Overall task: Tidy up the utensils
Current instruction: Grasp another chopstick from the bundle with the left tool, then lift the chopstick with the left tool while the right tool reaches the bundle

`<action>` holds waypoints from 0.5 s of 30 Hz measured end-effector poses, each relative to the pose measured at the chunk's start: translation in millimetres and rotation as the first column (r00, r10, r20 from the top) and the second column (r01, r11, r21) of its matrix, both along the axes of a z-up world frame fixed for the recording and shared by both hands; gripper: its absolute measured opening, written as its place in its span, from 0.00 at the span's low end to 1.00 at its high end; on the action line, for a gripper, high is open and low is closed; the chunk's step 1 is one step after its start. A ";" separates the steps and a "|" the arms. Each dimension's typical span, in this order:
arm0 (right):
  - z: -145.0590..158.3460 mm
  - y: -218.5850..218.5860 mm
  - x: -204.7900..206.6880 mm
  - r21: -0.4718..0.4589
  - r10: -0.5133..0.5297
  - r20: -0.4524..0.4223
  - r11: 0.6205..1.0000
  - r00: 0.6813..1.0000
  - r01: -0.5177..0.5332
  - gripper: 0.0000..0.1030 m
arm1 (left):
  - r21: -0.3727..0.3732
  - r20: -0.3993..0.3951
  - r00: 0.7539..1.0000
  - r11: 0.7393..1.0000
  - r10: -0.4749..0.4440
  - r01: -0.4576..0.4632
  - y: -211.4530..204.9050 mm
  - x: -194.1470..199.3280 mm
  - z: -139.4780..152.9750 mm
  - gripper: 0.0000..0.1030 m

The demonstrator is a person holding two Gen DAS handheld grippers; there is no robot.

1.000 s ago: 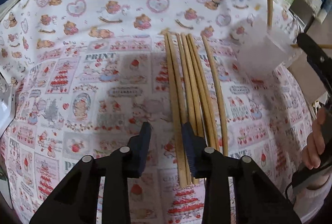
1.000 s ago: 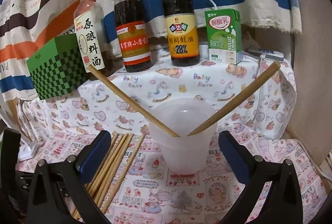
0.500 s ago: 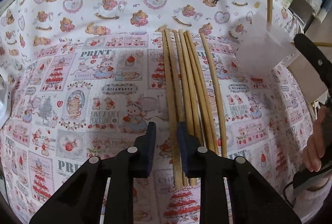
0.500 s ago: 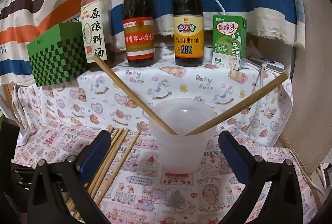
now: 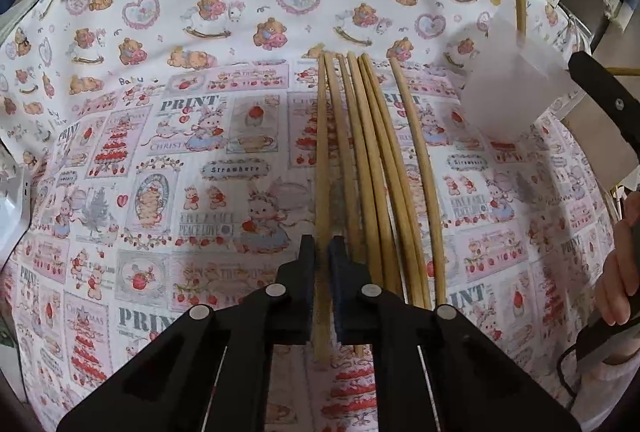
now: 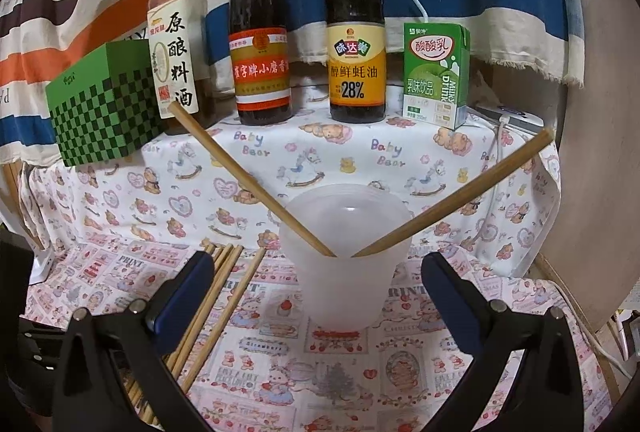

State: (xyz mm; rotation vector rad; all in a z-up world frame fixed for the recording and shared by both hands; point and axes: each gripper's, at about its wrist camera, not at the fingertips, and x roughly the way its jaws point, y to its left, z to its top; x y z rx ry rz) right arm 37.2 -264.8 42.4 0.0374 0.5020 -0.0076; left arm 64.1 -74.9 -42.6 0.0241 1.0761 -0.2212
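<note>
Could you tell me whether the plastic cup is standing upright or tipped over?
Upright: the plastic cup stands base-down on the tablecloth, mouth upward, two chopsticks leaning inside.

Left wrist view looks steeply down, close on the chopsticks (image 5: 360, 168); right wrist view faces the bottles (image 6: 260, 28); both share the plastic cup (image 6: 346, 256).

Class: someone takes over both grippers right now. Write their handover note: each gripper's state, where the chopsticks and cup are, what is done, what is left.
Left gripper: jaws have just been closing, now shut on the leftmost chopstick of the row on the cloth.
Right gripper: jaws open, empty, facing the cup.
Done: two chopsticks stand in the cup.
Left: six chopsticks on the cloth, counting the gripped one; lift each into the cup.
</note>
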 end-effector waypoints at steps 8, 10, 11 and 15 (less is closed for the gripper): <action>4.1 -3.5 -3.8 0.016 -0.009 0.026 1.000 1.000 0.008 0.95 | -0.083 -0.025 1.000 0.997 0.000 -0.002 7.6 3.4 -1.3 0.15; 4.7 -4.1 -4.1 0.031 0.006 0.024 1.000 1.000 -0.006 0.83 | -0.053 -0.014 1.000 0.999 0.005 -0.005 6.2 3.1 -1.2 0.06; 4.4 -3.9 -3.9 0.039 0.016 0.019 0.999 1.000 -0.017 0.74 | -0.039 -0.004 1.000 0.999 0.008 -0.008 5.3 2.5 -1.5 0.06; -0.7 -0.9 -0.8 0.089 0.070 -0.025 0.994 0.997 -0.067 0.41 | 0.009 0.027 1.000 1.000 0.000 -0.001 1.2 -0.5 1.3 0.06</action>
